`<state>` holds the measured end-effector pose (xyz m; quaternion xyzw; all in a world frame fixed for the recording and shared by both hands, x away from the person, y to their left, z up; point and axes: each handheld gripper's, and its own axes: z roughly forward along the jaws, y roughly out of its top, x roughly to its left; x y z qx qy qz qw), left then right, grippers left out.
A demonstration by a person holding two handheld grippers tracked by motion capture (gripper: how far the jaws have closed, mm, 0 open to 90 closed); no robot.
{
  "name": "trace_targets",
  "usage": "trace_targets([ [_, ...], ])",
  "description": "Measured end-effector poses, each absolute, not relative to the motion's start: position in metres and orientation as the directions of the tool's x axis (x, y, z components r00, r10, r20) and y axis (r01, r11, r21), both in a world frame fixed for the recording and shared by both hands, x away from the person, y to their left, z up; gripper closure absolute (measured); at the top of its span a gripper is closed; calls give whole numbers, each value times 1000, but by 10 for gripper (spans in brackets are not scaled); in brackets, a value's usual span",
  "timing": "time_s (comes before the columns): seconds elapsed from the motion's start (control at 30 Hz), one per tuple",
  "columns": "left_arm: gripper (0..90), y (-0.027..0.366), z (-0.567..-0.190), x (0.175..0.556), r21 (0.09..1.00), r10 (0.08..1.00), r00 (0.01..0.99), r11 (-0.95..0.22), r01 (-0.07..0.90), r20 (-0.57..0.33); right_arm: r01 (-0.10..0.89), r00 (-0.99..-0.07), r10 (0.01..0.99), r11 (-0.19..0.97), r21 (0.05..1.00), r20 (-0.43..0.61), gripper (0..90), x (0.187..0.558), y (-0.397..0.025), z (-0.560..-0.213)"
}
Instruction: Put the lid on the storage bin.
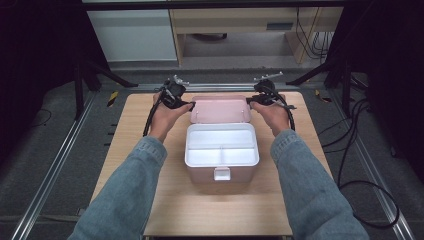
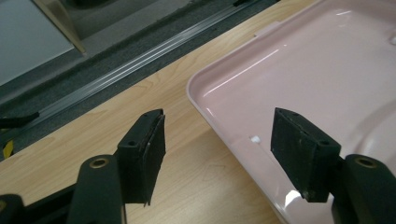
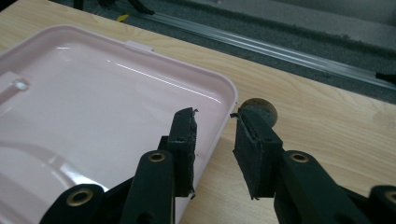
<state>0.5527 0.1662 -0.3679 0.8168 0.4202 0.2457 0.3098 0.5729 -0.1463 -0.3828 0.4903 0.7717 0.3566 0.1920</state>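
Note:
A pink box (image 1: 222, 181) stands open in the middle of the wooden table (image 1: 150, 150), with a white divided tray (image 1: 221, 145) inside. Its pink lid (image 1: 221, 110) lies folded back behind it. My left gripper (image 1: 190, 105) is at the lid's left edge. In the left gripper view this gripper (image 2: 218, 116) is wide open, one jaw over the table and the other over the lid (image 2: 317, 70). My right gripper (image 1: 248, 101) is at the lid's right edge. Its jaws (image 3: 215, 114) stand narrowly open on either side of the lid's rim (image 3: 224, 100), with a gap still showing.
A white latch (image 1: 222, 173) sits on the box's front. A small round brown spot (image 3: 259, 109) lies on the table just beyond my right gripper. Metal rails (image 1: 50, 175) run along the floor around the table. Black cables (image 1: 360, 150) trail at the right.

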Motion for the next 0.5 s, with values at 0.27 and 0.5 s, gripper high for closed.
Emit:
trace_targets([
  [0.27,375,164,-377,567,707,861,487,-437,556,149,667,-407,908,224,710,96,638,589,-141,-402],
  [0.5,388,165,-386,573,689,867,480,-431,582,137,696,-391,914,220,683,104,660,595,-134,-411],
])
